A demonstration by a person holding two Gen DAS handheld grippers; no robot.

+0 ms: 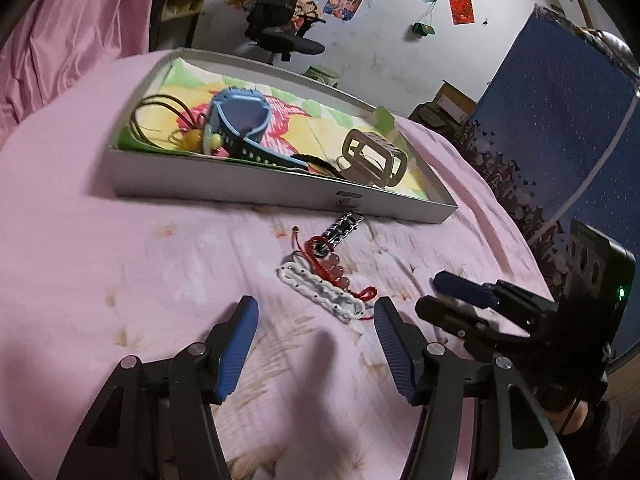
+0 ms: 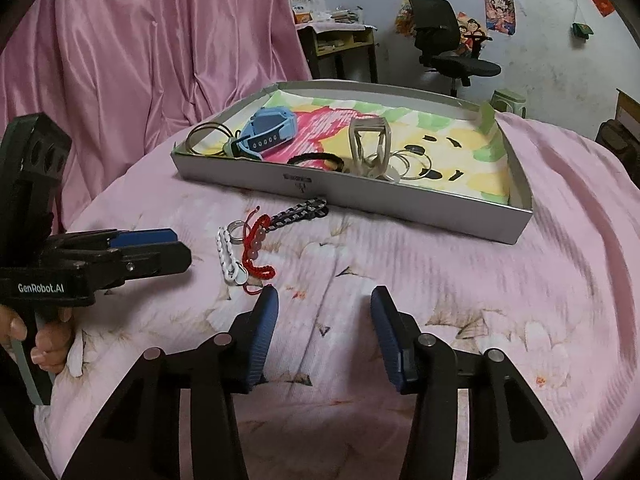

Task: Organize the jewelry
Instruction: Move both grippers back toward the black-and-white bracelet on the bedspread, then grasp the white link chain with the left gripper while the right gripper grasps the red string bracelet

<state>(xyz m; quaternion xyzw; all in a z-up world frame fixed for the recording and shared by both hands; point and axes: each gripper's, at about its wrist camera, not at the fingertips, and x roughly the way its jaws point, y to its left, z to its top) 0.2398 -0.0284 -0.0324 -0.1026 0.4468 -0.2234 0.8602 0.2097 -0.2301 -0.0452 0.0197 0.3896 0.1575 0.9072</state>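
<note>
a: three bracelets (image 1: 328, 276) loose on the pink bedspread (image 1: 120, 264), just before the tray (image 1: 240, 196), not yet sorted in.

b: left gripper (image 1: 316, 320) half-open, empty, angled at them; right gripper (image 2: 324, 312) narrower, empty, beside.

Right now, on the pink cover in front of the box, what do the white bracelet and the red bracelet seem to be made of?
White bracelet: looks like glossy plastic or enamelled chain links; they shine and hold a stiff oval shape.
Red bracelet: looks like matte braided cord, with loose thread ends, carrying a few translucent pink beads, perhaps glass or stone.
</note>
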